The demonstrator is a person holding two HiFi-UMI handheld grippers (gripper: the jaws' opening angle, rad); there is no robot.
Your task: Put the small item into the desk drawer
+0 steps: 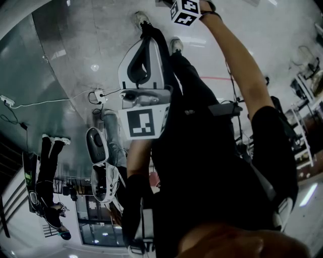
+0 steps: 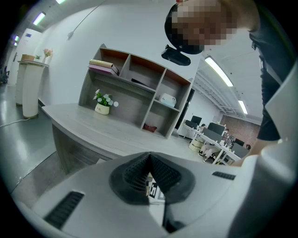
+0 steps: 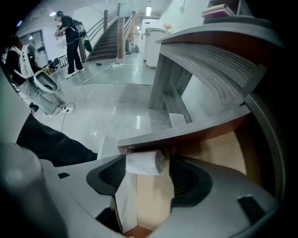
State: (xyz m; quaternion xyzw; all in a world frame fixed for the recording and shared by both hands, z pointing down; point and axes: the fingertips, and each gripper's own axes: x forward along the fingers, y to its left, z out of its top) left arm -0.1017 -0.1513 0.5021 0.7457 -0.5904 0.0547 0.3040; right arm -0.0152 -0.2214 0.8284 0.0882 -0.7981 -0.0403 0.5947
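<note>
A small white roll [image 3: 145,162] lies crosswise between the fingertips of my right gripper [image 3: 148,161]. It touches the left pad [image 3: 116,174], and a thin gap shows at its right end, so the jaws stand open. Behind it is the tan inside of the desk drawer [image 3: 212,153], under the grey desk top edge [image 3: 186,130]. In the head view only the right gripper's marker cube [image 1: 185,11] shows, at the end of an outstretched arm. My left gripper [image 2: 149,157] is shut and empty, held off the desk [image 2: 93,132]. It sits mid-frame in the head view [image 1: 144,48].
A grey shelf unit [image 2: 135,88] with books and a potted plant [image 2: 102,104] stands on the desk. A white pillar-like stand [image 2: 30,88] is at the left. A power strip with cable [image 1: 98,95] lies on the floor. A person [image 3: 70,37] stands by the staircase [image 3: 111,37].
</note>
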